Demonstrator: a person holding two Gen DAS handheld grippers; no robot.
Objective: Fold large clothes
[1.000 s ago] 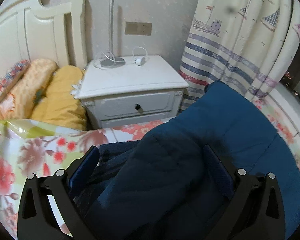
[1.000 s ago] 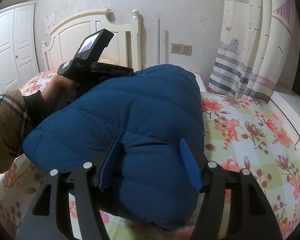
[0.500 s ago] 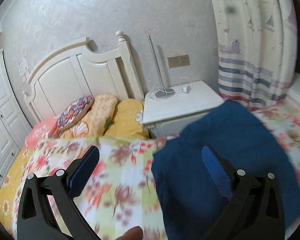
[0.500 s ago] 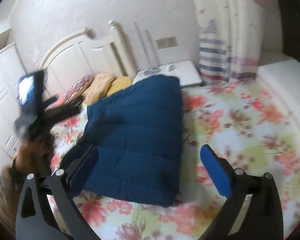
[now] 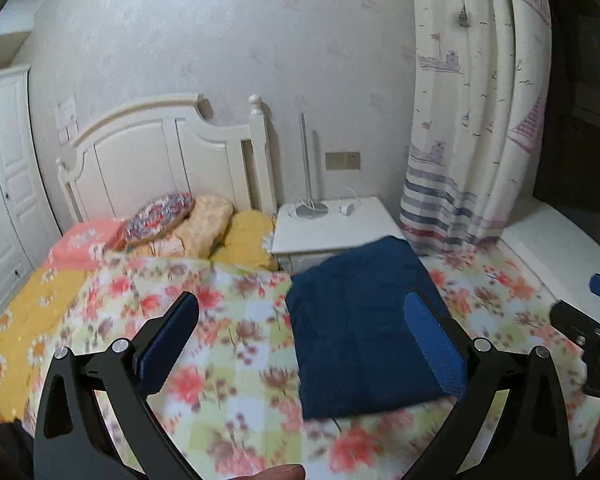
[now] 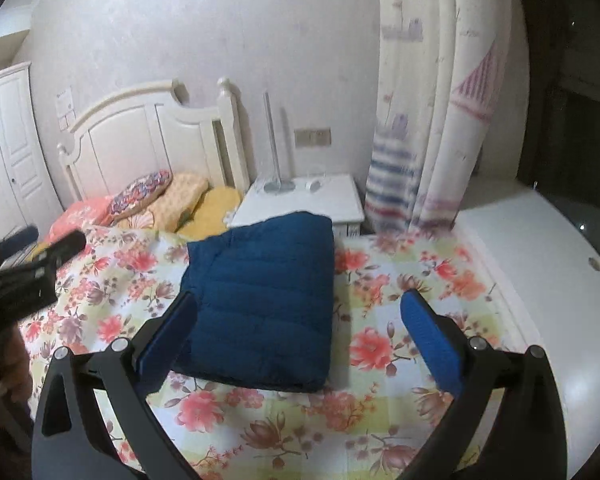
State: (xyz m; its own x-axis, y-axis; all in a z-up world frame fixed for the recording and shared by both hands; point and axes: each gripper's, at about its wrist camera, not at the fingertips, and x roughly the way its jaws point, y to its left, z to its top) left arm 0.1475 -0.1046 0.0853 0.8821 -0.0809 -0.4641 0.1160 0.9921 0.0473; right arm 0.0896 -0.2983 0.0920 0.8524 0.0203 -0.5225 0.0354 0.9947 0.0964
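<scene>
A dark blue padded jacket (image 5: pixel 360 324) lies folded into a rectangle on the floral bedspread (image 5: pixel 228 344); it also shows in the right wrist view (image 6: pixel 268 304). My left gripper (image 5: pixel 300 336) is open and empty, held above and in front of the jacket, apart from it. My right gripper (image 6: pixel 300 328) is open and empty, also pulled back above the bed. The right gripper shows at the right edge of the left wrist view (image 5: pixel 592 332), and the left gripper at the left edge of the right wrist view (image 6: pixel 24 276).
A white nightstand (image 5: pixel 332 228) with a lamp base and cables stands past the jacket. Pillows (image 5: pixel 204 224) lie against the white headboard (image 5: pixel 160 160). A striped curtain (image 5: pixel 460 160) hangs at the right, with a white ledge (image 6: pixel 540 280) beside the bed.
Both grippers let go of the jacket and pulled up and back. The jacket, held bunched up a second ago, now lies flat and folded on the bed.
</scene>
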